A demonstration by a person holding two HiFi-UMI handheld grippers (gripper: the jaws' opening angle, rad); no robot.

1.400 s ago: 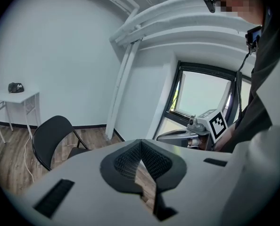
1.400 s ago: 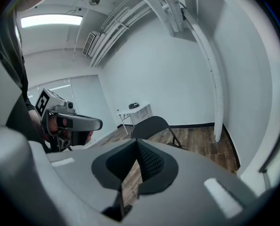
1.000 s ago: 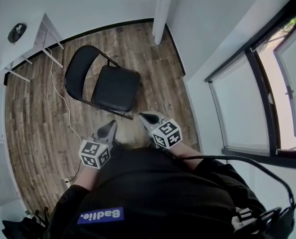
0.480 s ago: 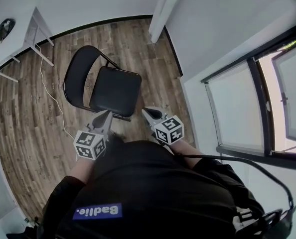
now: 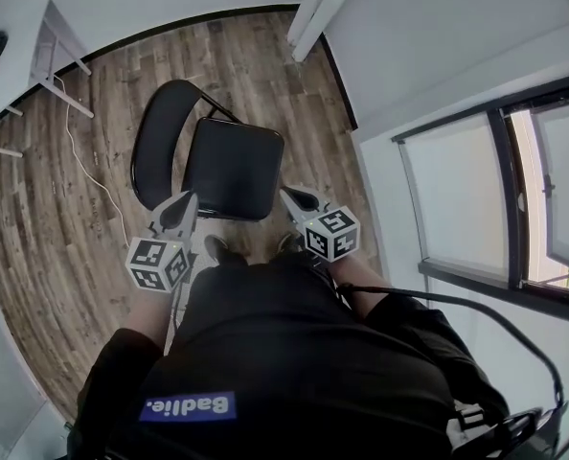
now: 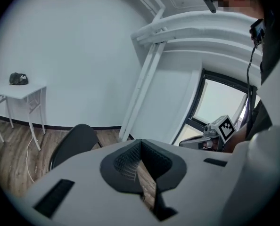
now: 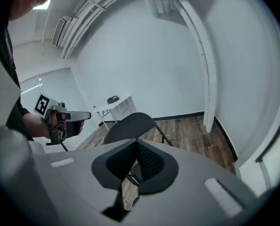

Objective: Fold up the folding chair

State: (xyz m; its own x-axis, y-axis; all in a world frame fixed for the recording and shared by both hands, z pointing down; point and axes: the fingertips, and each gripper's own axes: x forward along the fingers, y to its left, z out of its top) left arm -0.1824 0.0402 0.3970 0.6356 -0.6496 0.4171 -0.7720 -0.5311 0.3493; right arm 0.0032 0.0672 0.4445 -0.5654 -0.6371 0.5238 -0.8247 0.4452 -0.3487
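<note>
Since a second ago both hands have come up to the folding chair (image 5: 229,166): my left gripper (image 5: 183,201) and right gripper (image 5: 288,194) now sit just beside the seat's front corners, jaws pressed together on nothing. The chair stands unfolded on the wood floor (image 5: 294,75), so I judge folding not yet begun. The wall (image 5: 428,56) crowds its right side, and there is more room toward the desk (image 5: 16,65), where a cable (image 5: 83,175) trails.

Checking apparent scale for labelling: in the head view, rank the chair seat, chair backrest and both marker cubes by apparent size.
1. chair seat
2. chair backrest, partly covered by the seat
3. left marker cube and right marker cube: alike, so unranked; both sit nearer the camera
</note>
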